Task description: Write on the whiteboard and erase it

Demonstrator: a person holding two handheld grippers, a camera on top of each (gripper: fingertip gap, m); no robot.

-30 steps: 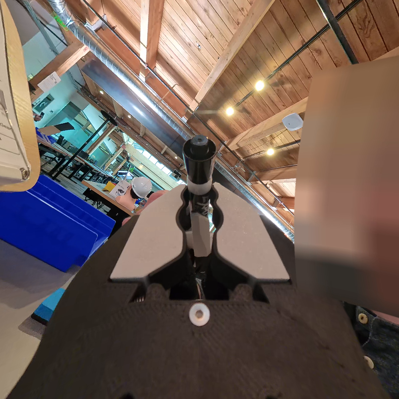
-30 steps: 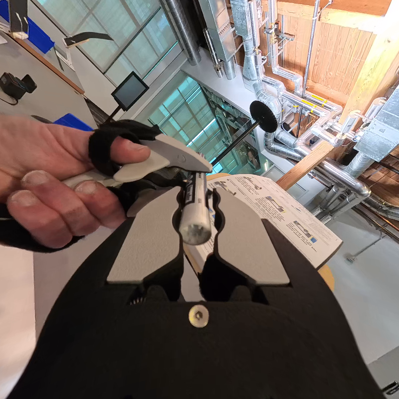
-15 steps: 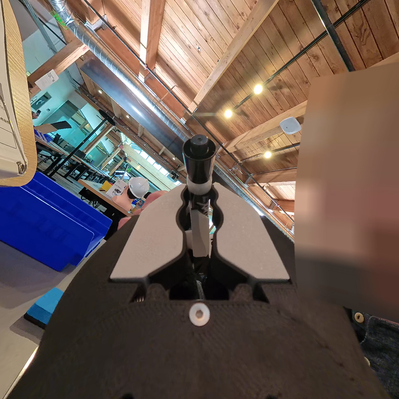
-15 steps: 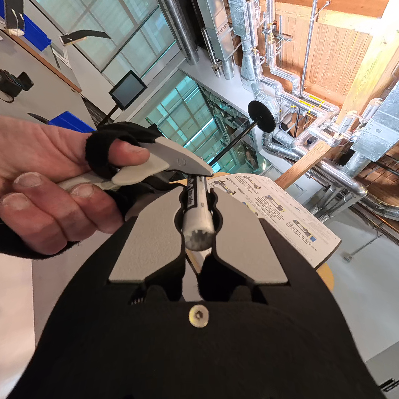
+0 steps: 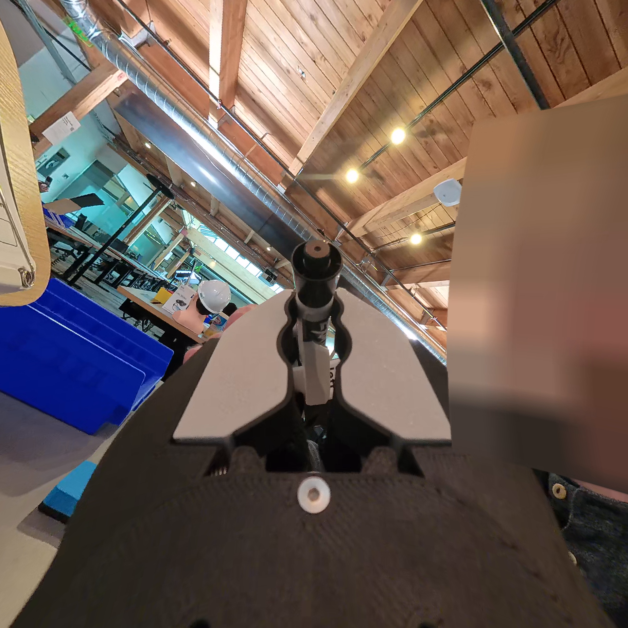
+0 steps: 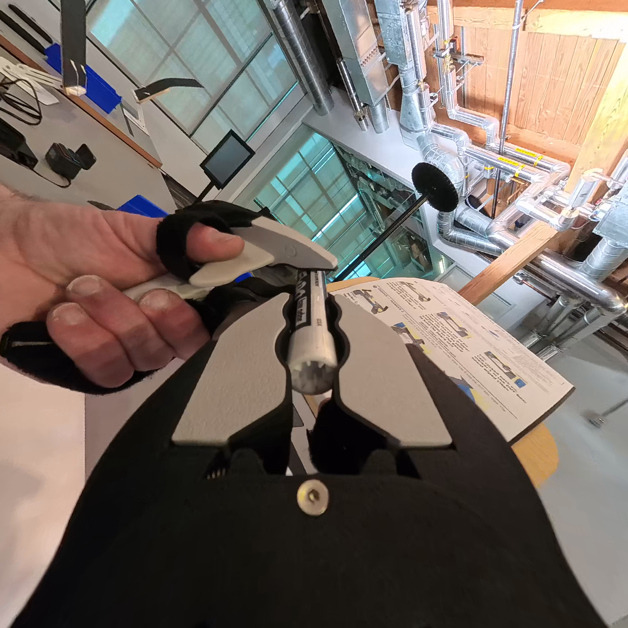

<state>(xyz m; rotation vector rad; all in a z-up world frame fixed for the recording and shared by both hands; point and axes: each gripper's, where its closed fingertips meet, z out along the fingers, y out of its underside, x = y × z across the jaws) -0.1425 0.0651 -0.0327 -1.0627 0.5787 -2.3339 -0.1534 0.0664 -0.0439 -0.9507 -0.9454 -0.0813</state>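
One marker [image 6: 311, 339], two grippers pinching it: left gripper [image 5: 314, 302] cap end, right gripper [image 6: 311, 306] barrel

Marker [image 6: 311, 336]: white barrel with a black printed band, its ribbed rear end facing the right wrist camera, clamped between both hand-held grippers. Its black cap [image 5: 316, 268] pointed up toward the ceiling. Blue eraser [image 5: 69, 491] lay on the tabletop, near left.
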